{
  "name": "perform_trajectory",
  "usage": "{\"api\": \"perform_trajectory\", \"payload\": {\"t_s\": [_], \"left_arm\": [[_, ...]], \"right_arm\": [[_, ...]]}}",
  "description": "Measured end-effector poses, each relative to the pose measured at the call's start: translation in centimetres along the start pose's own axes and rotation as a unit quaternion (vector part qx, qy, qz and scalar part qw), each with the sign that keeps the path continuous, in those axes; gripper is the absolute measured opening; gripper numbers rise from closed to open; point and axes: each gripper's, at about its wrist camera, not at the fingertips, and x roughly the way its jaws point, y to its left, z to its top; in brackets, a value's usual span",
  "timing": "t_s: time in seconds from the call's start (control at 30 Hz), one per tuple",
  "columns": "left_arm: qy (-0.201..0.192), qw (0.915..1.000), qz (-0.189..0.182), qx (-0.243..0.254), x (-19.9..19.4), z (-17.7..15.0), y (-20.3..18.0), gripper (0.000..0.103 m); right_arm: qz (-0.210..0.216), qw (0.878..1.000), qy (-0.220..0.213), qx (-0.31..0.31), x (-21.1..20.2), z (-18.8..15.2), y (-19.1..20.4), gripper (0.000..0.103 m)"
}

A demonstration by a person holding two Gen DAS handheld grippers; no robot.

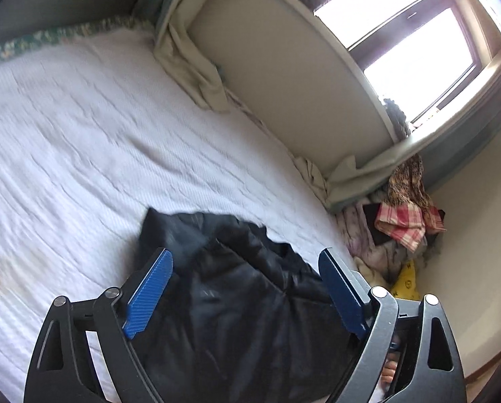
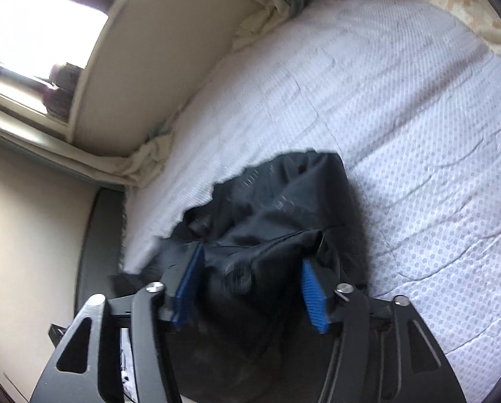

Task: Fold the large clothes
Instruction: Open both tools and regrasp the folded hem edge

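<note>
Both grippers stand with their blue pads wide apart over a dark garment. On my left gripper [image 1: 245, 268] the jaws gape, and the crumpled black jacket [image 1: 237, 288] fills the space between and below them; I can't make out either pad touching the cloth. My right gripper [image 2: 252, 268] is spread too, with a raised fold of the same jacket [image 2: 277, 208] sitting between the pads and a corner of fabric poking up near the right pad [image 2: 312, 290]; whether it rests on that pad I cannot tell.

That jacket looks black to very dark navy, smooth and faintly glossy, bunched in a heap with deep creases. From the right wrist view I see a faint row of pale lettering across one panel, too blurred to read, and a round dark bit near the middle that may be a button.

It lies on the white textured bedspread [image 1: 82, 141], close to the near edge of the bed. Beyond it a cream sheet [image 1: 196, 67] is tucked along the wall under a bright window [image 1: 411, 33]. A red checked cloth [image 1: 401, 225] tops a pile of laundry in the corner.
</note>
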Motion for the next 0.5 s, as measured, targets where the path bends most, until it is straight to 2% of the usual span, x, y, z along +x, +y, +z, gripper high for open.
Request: {"api": "perform_trajectory", "payload": {"t_s": [0.03,0.13,0.23,0.33,0.5], "left_arm": [[-0.001,1.0,0.006,0.002,0.0,0.0,0.0,0.091],[0.005,0.9994,0.029,0.015,0.7,-0.2,0.0,0.091],[0.014,0.998,0.049,0.036,1.7,-0.6,-0.7,0.091],[0.034,0.9959,0.061,0.058,3.0,-1.3,-0.9,0.091],[0.071,0.9895,0.094,0.084,5.8,-2.5,-0.8,0.089]], "right_arm": [[0.001,1.0,-0.013,-0.006,-0.8,0.2,0.3,0.065],[-0.008,0.998,-0.055,-0.043,-3.2,0.7,1.5,0.066],[-0.054,0.99,-0.089,-0.099,-4.6,0.9,2.7,0.066],[-0.081,0.985,-0.089,-0.127,-4.0,1.1,3.1,0.066],[-0.132,0.974,-0.05,-0.179,-0.2,0.6,3.4,0.066]]}}
